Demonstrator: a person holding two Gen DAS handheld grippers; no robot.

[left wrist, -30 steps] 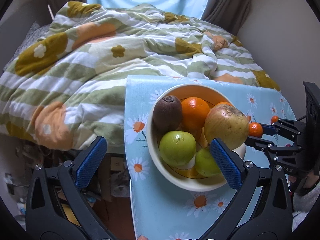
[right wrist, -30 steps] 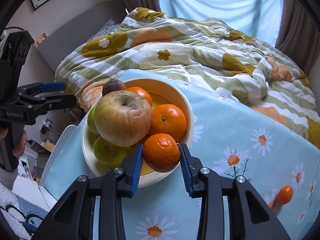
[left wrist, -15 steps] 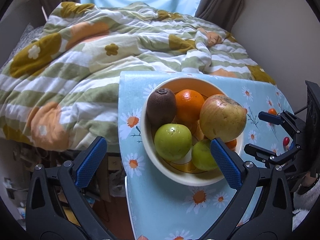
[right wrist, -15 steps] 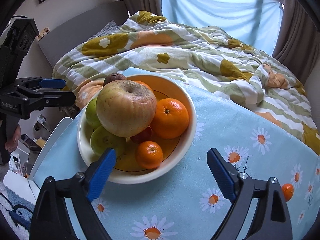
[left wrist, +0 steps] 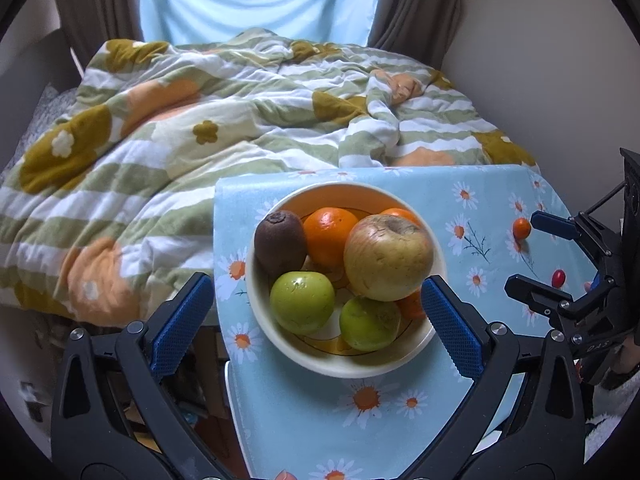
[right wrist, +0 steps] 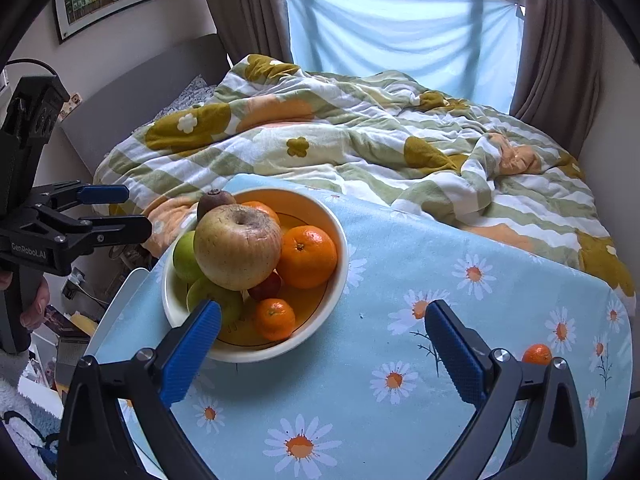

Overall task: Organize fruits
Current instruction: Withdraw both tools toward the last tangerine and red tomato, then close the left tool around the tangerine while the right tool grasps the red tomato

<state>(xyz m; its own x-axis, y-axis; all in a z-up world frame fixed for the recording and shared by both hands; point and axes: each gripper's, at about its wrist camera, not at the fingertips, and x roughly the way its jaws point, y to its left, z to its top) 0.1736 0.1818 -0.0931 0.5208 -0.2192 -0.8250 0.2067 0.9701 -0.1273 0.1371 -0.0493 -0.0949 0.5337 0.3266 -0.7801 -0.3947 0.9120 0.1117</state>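
Note:
A cream bowl (left wrist: 340,364) (right wrist: 340,256) on the daisy-print table holds a big apple (left wrist: 388,256) (right wrist: 238,246), a kiwi (left wrist: 280,242), oranges (right wrist: 307,256), two green fruits (left wrist: 302,302) and a small mandarin (right wrist: 275,318). My left gripper (left wrist: 316,320) is open and empty, its fingers either side of the bowl's near rim. My right gripper (right wrist: 320,348) is open and empty, drawn back from the bowl; it also shows in the left wrist view (left wrist: 532,252). A loose mandarin (left wrist: 521,227) (right wrist: 537,354) and a small red fruit (left wrist: 558,278) lie on the table.
The blue daisy tablecloth (right wrist: 400,400) covers a small table against a bed with a flowered quilt (left wrist: 200,132). A wall stands at the right (left wrist: 560,60). Clutter lies on the floor left of the table (right wrist: 68,320).
My right gripper opened and let the small mandarin go into the bowl, then drew back and up. My left gripper stayed open and rose a little.

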